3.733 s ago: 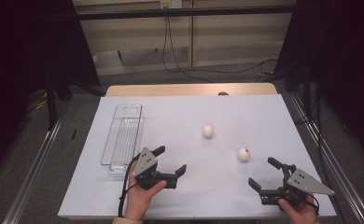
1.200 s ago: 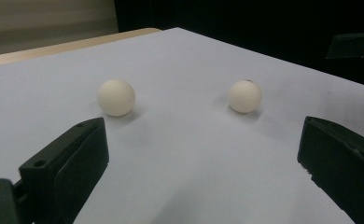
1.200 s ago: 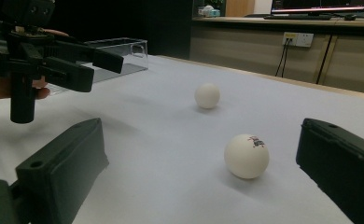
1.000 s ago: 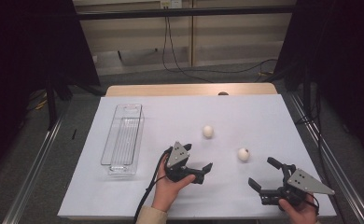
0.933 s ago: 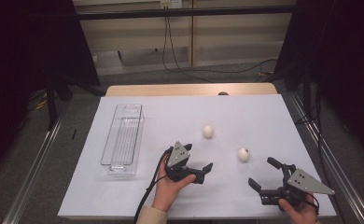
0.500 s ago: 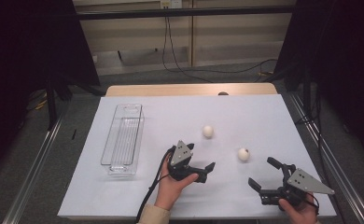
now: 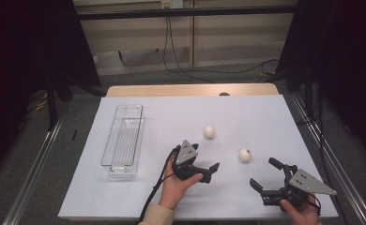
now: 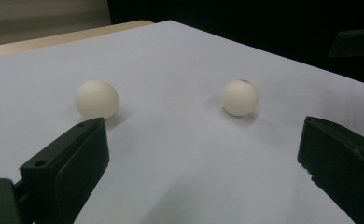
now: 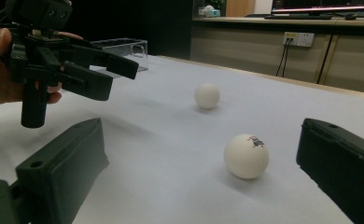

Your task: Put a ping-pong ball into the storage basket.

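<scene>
1. A clear plastic bin (image 7: pixel 123 140), long and ribbed, is sitting at the table's (image 7: pixel 139 206) left with nothing visible inside.
2. Two smooth white balls are lying apart on the matte white cover: the far ball (image 7: pixel 209 132) and the printed ball (image 7: pixel 245 154).
3. The left gripper (image 7: pixel 208 170) is hovering near them, jaws gaping wide.
4. The right gripper (image 7: pixel 266 177) is also gaping wide, holding nothing.
</scene>
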A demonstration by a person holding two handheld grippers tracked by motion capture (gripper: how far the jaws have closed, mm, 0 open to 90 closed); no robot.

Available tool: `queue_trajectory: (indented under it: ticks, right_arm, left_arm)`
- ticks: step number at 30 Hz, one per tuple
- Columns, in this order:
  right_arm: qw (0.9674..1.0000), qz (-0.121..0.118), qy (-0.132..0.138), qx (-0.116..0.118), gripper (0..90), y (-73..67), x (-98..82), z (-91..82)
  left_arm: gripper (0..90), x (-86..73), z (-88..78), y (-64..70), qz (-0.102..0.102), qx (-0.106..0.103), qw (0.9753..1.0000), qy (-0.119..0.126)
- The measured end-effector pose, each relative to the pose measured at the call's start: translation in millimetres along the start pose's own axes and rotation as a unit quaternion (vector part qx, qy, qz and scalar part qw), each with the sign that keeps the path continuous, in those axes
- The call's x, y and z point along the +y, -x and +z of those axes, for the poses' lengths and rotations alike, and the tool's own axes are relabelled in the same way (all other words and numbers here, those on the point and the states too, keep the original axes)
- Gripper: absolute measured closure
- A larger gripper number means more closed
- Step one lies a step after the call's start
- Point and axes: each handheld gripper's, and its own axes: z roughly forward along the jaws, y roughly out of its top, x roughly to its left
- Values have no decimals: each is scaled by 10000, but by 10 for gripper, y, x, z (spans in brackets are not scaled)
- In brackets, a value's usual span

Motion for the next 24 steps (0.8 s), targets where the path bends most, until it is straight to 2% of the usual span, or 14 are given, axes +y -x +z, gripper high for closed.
queue_trajectory:
  ticks: [24]
  right_arm:
    - [10000, -23, 10, 1, 9, 4, 3, 1]
  left_arm:
    - [22, 20, 156, 35, -10, -71, 9999, -140]
